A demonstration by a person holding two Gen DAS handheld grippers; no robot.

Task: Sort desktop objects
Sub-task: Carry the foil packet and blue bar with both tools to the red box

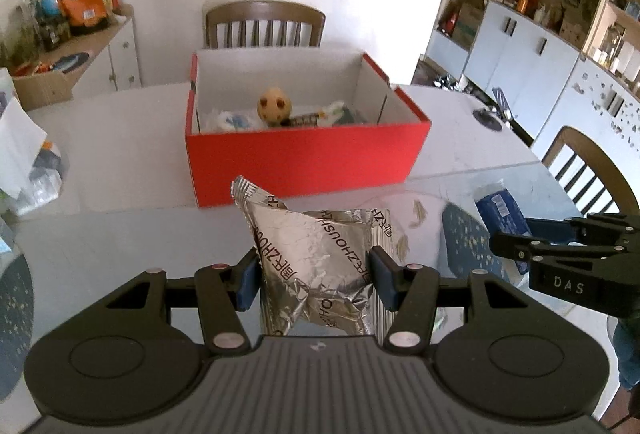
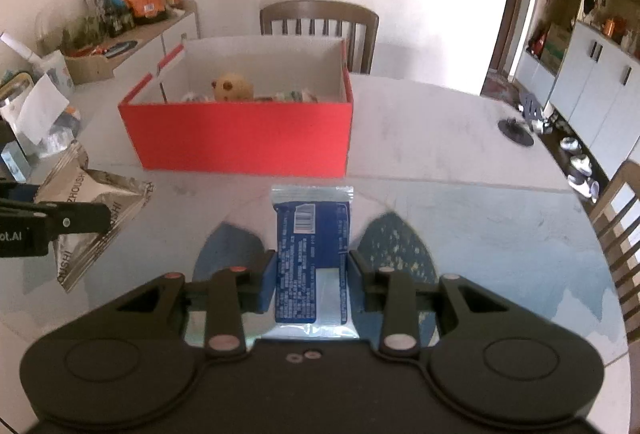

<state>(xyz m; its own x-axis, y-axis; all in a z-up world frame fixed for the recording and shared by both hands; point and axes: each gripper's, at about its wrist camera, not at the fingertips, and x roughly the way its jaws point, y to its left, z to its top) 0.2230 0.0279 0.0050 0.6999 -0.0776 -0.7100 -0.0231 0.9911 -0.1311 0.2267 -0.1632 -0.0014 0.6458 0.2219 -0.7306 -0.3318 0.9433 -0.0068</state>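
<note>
Two tools each clamp a packet: left tool (image 1: 313, 282) silver pouch (image 1: 316, 266), right tool (image 2: 312, 284) blue packet (image 2: 313, 254).

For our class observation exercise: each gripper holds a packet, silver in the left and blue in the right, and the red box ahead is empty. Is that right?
Not quite. The red box is not empty: the left wrist view shows a yellow ball and wrappers inside. The rest stands: left gripper holds the silver packet, right gripper the blue packet.

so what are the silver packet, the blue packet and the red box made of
Silver packet: looks like metallised foil film, shiny and sharply creased. Blue packet: glossy printed plastic film with clear sealed ends. Red box: probably cardboard, matte red outside, plain white inside, with thin folded walls.
</note>
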